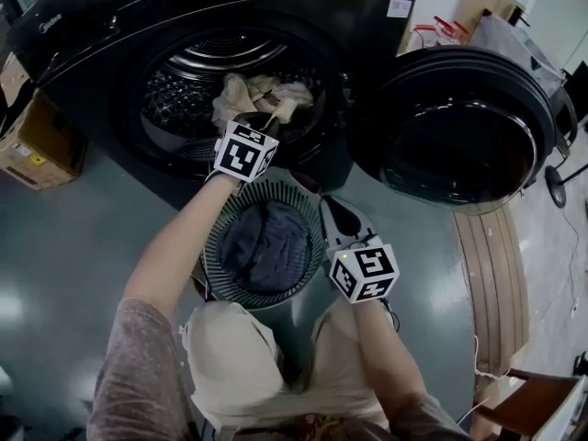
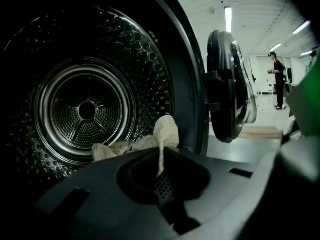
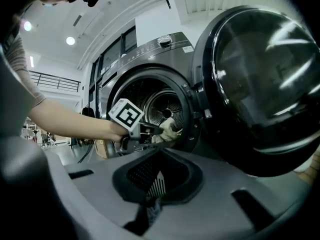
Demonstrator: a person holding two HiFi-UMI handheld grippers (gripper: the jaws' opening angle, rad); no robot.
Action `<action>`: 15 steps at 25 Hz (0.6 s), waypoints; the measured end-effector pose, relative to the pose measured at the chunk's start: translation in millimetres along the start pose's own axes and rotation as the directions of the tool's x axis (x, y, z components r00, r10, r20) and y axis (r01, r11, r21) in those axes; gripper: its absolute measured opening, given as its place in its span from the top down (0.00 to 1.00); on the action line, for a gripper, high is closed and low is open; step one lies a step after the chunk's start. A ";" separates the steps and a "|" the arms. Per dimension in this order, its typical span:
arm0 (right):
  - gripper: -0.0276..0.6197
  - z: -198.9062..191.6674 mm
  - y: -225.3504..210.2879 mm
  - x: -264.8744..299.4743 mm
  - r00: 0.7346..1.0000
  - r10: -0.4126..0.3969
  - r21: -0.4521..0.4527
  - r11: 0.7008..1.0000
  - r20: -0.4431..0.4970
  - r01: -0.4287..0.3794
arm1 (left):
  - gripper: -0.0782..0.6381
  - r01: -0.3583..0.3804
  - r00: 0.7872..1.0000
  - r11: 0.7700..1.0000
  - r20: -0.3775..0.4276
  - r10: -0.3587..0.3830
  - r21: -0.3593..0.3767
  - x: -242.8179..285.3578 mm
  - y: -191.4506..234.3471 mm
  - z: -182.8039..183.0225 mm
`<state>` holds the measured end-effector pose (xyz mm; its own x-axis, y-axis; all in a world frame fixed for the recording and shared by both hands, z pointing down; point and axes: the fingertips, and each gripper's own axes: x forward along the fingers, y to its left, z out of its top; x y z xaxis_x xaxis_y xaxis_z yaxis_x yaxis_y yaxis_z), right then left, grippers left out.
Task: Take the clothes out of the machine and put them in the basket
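My left gripper [image 1: 268,118] reaches into the mouth of the drum [image 1: 179,95], its jaws pinching a fold of the cream cloth [image 1: 262,92]. The cloth lies at the drum's front lip, so I judge it ready to be drawn out. My right gripper [image 1: 333,211] waits beside the basket [image 1: 215,239], jaws pressed together, holding nothing I can make out. I count 1 cream garment in the machine, 1 dark garment [image 1: 266,246] in the basket and 1 open door [image 1: 459,127].
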<state>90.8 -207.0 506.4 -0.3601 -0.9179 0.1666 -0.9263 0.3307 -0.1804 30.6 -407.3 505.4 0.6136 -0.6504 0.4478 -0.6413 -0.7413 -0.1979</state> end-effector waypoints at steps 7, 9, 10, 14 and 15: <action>0.96 -6.0 17.6 29.6 0.998 0.055 0.021 0.998 0.000 -0.055 | 0.86 0.007 0.999 0.992 0.035 -0.003 -0.126 -109.7 -4.8 -25.2; 0.96 -9.8 19.8 36.9 0.997 0.072 0.009 0.997 -0.004 -0.072 | 0.86 0.015 0.999 0.988 0.036 -0.010 -0.151 -137.2 -12.0 -33.9; 0.96 -11.9 18.7 40.1 0.997 0.074 0.009 0.997 -0.005 -0.074 | 0.86 0.019 0.999 0.988 0.034 -0.014 -0.154 -149.0 -16.2 -37.3; 0.96 -13.4 10.8 48.9 0.998 0.061 0.072 0.995 0.017 -0.062 | 0.86 0.029 0.999 0.987 0.018 -0.026 -0.155 -187.6 -32.0 -47.0; 0.96 -12.2 10.1 49.8 0.998 0.058 0.079 0.995 0.021 -0.059 | 0.86 0.033 0.999 0.986 0.018 -0.031 -0.162 -195.4 -36.3 -48.0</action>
<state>62.1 -246.7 524.7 -0.4107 -0.9017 0.1352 -0.8917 0.3663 -0.2659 -88.1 -245.4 467.0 0.6412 -0.6302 0.4379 -0.6866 -0.7259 -0.0392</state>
